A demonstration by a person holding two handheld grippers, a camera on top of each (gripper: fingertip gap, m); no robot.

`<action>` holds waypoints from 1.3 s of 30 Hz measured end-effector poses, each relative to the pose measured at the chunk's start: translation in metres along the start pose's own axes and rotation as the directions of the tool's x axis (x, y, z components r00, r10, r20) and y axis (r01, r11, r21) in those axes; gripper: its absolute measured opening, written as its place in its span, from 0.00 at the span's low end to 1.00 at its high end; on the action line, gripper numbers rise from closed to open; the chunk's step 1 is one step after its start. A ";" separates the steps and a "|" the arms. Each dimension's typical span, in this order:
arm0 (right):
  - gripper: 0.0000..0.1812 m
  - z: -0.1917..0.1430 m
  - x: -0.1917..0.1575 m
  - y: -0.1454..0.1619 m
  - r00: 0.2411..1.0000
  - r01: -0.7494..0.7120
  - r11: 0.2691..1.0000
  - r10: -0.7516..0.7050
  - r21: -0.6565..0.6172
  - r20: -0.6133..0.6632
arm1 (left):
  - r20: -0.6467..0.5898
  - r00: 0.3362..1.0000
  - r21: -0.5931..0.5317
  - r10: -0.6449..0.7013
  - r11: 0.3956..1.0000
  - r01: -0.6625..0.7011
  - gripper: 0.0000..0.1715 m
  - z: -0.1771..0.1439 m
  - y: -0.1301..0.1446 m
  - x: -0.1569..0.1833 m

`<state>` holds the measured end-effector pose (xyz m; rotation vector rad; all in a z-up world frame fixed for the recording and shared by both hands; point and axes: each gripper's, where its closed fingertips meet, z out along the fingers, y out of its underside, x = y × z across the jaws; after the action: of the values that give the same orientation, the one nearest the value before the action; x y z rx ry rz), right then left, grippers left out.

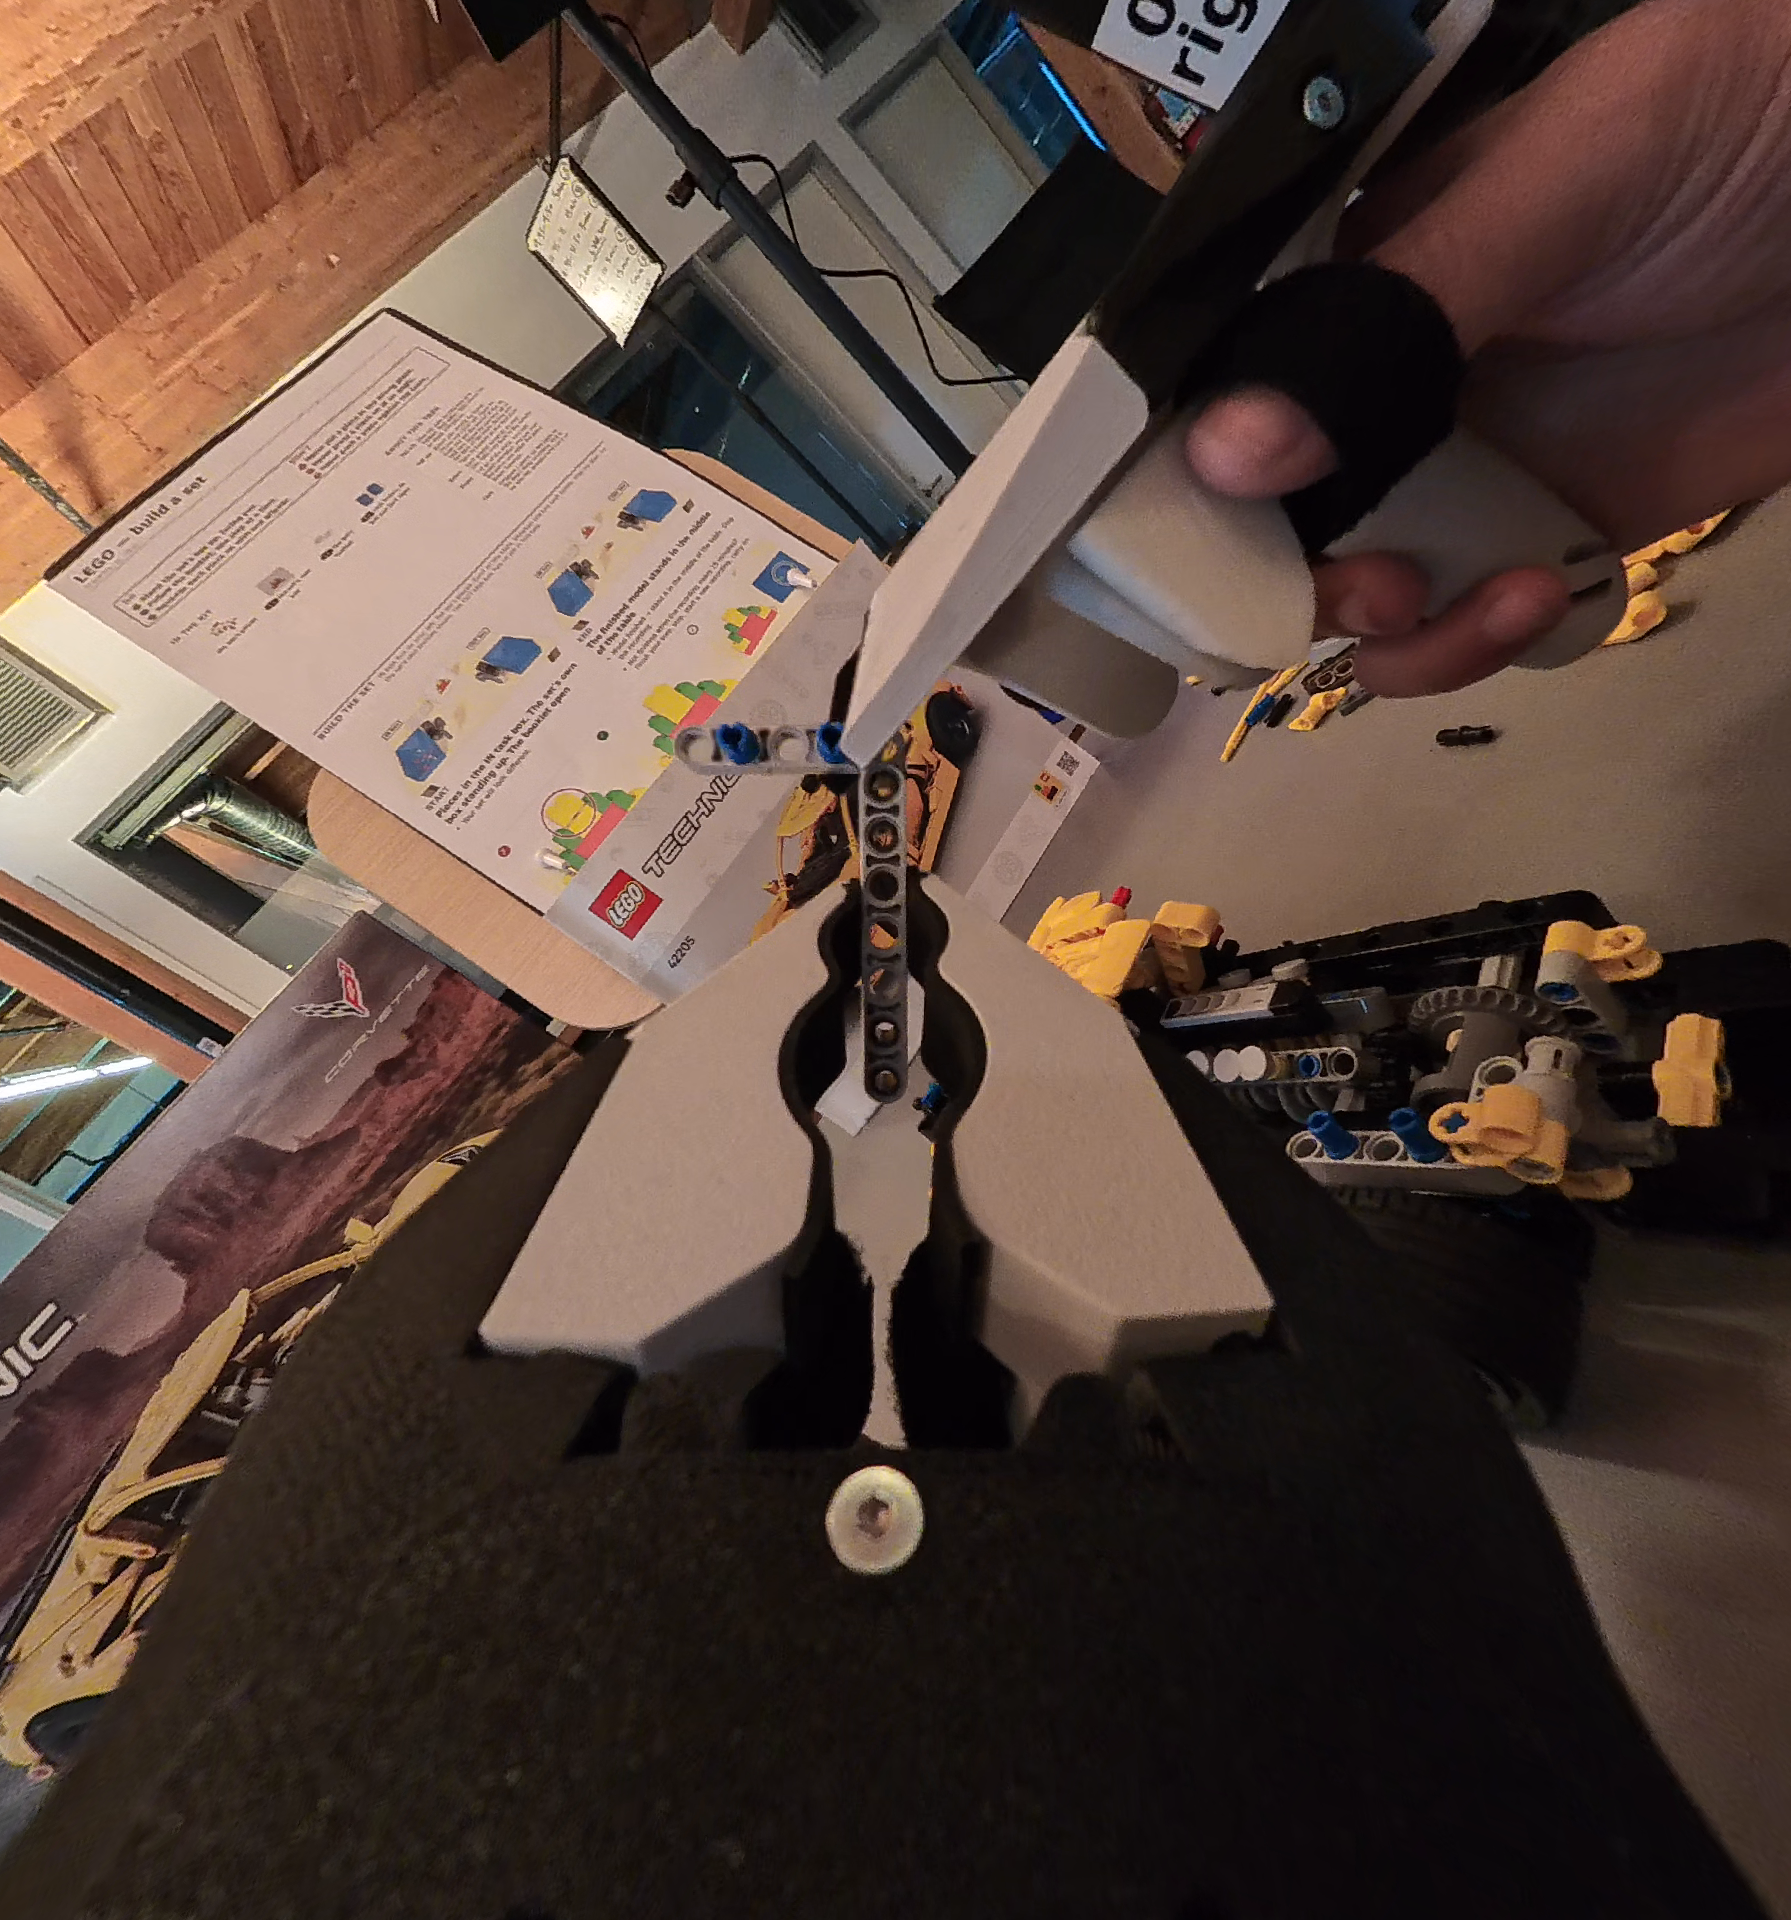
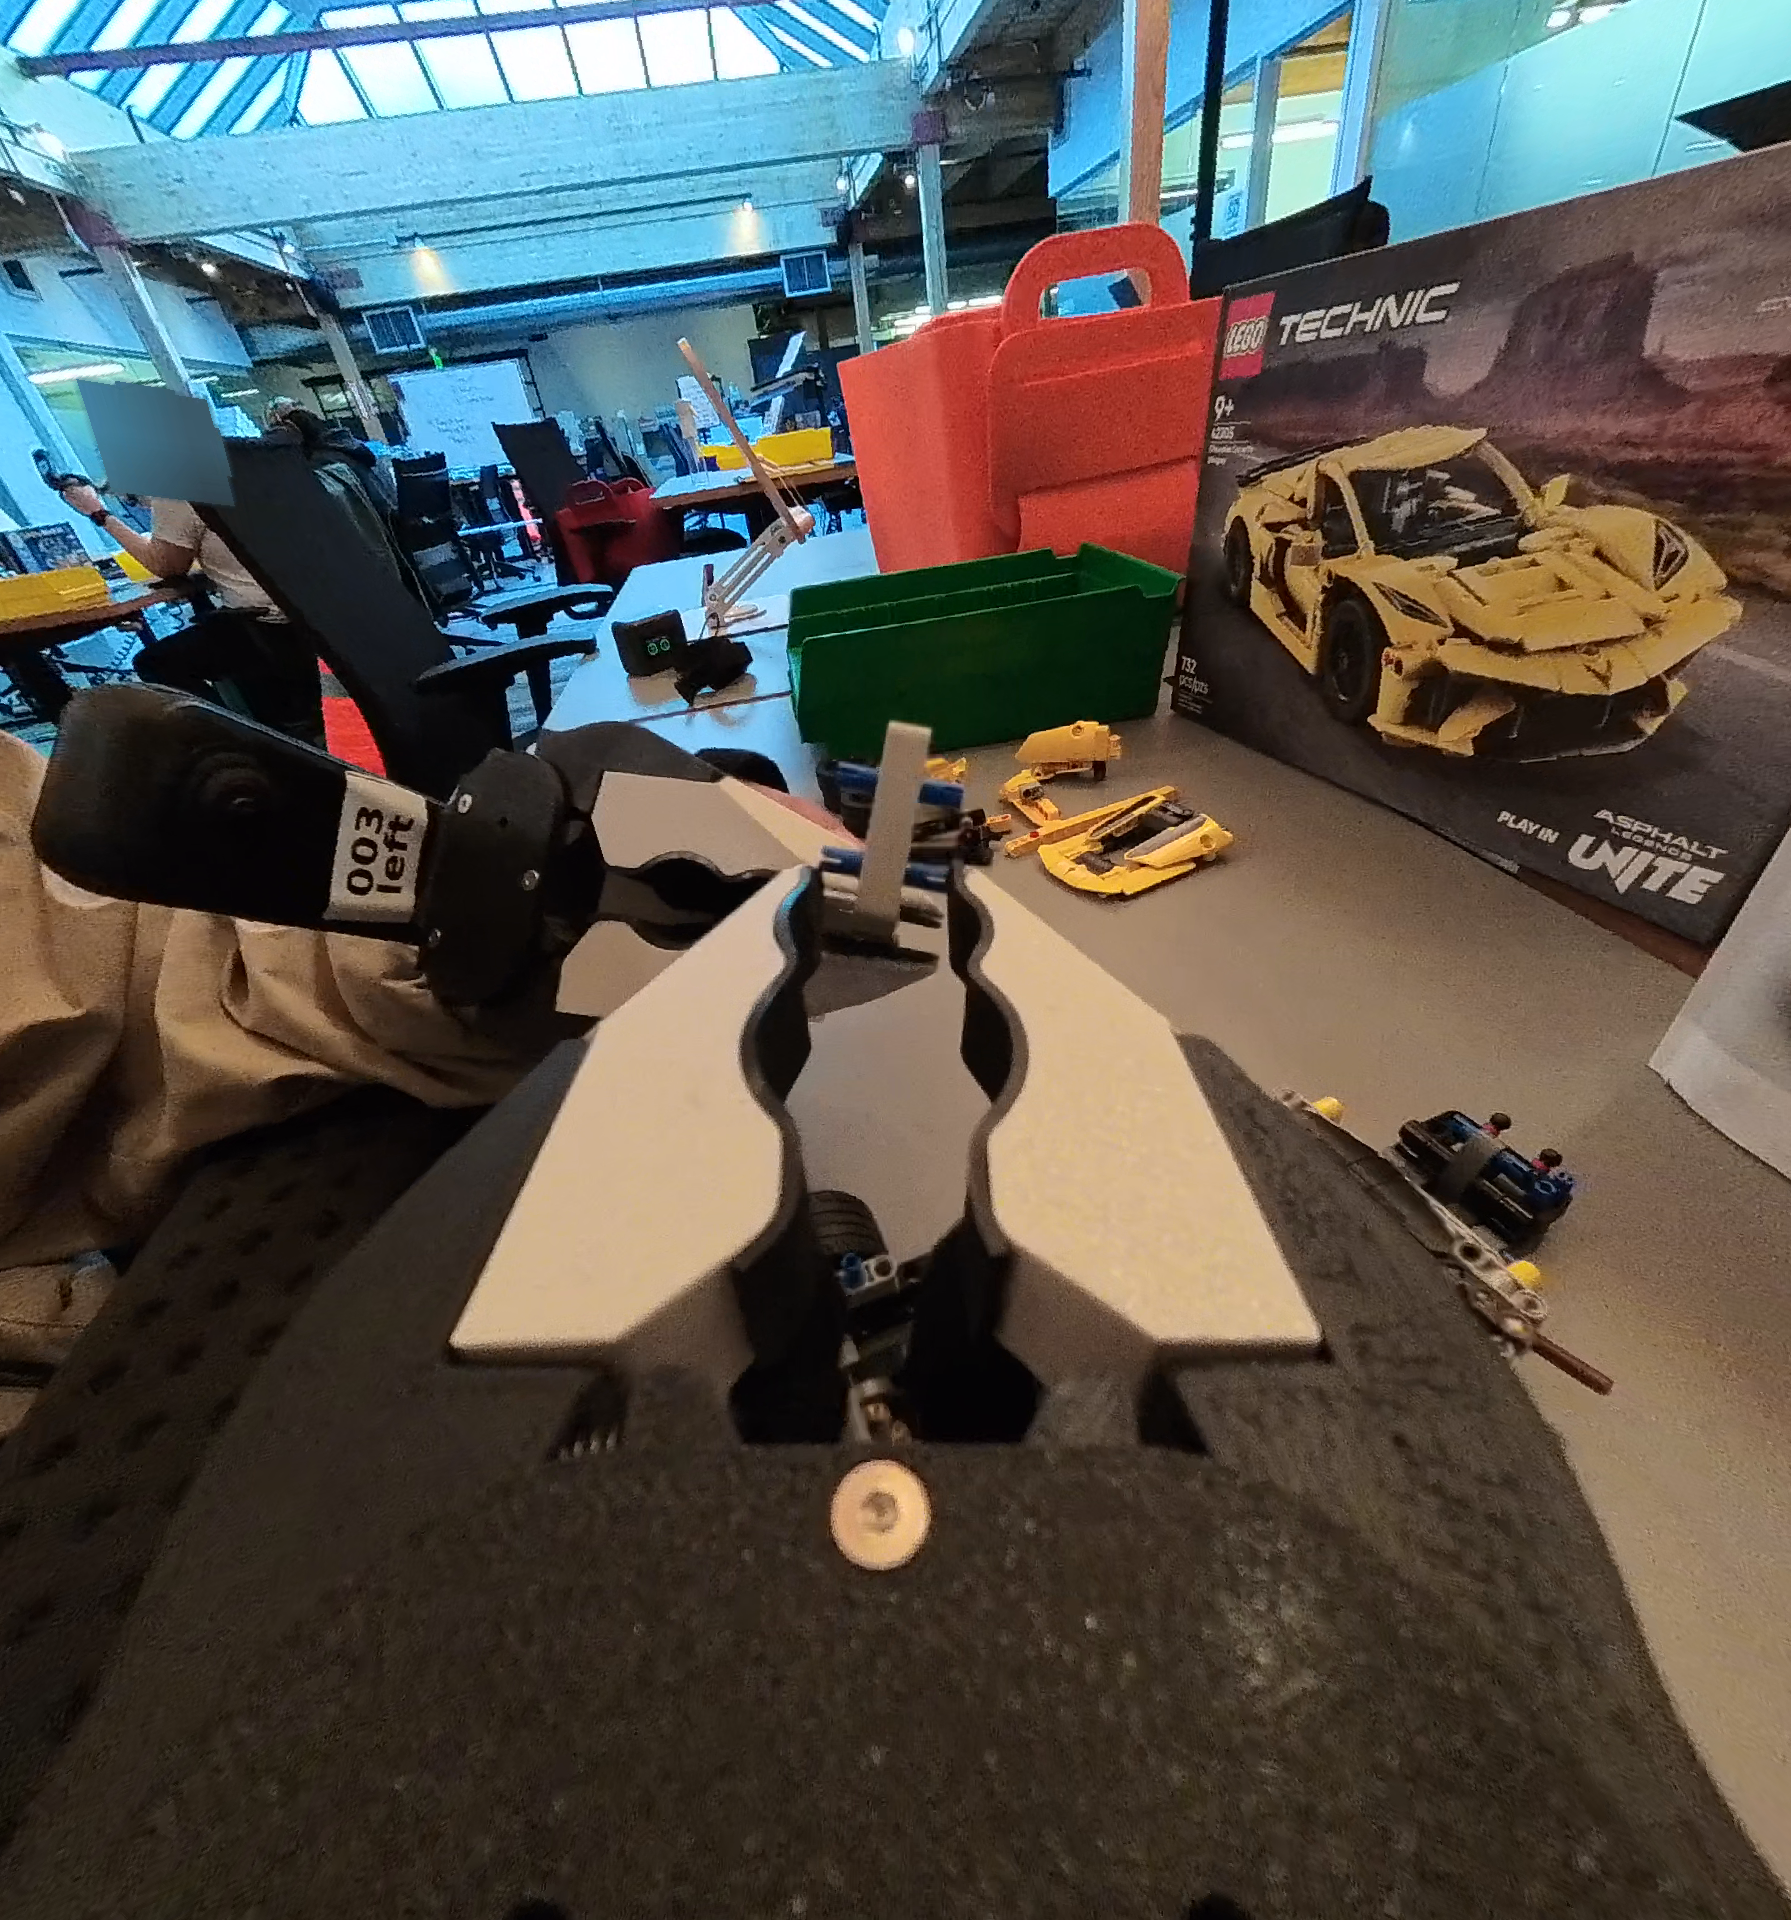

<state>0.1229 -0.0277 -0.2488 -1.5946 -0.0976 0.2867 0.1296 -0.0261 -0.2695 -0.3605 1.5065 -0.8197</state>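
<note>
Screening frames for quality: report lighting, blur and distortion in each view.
Left wrist view: warm, dim; wide-angle tilt, dark grey beam sharp, left gripper base soft. Right wrist view: cool skylight; right gripper fingers crisp, edges bowed, set box clear.

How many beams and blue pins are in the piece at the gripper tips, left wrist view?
dark grey beam: 1
light grey beam: 1
blue pins in the light grey beam: 2
Total: 4
</note>
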 end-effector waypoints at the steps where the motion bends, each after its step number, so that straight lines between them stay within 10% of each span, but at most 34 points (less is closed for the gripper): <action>1: 0.12 0.000 -0.001 0.000 1.000 0.000 1.000 0.000 -0.002 0.004 | -0.004 1.000 0.003 -0.003 1.000 0.003 0.04 0.000 -0.001 0.000; 39: 0.09 0.000 -0.001 0.012 1.000 -0.016 0.997 0.018 -0.077 0.021 | -0.024 0.974 -0.034 0.225 0.974 -0.226 0.03 0.001 0.005 0.018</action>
<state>0.1207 -0.0281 -0.2608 -1.6694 -0.1128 0.3164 0.1290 -0.0349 -0.2855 -0.2034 1.5499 -0.6176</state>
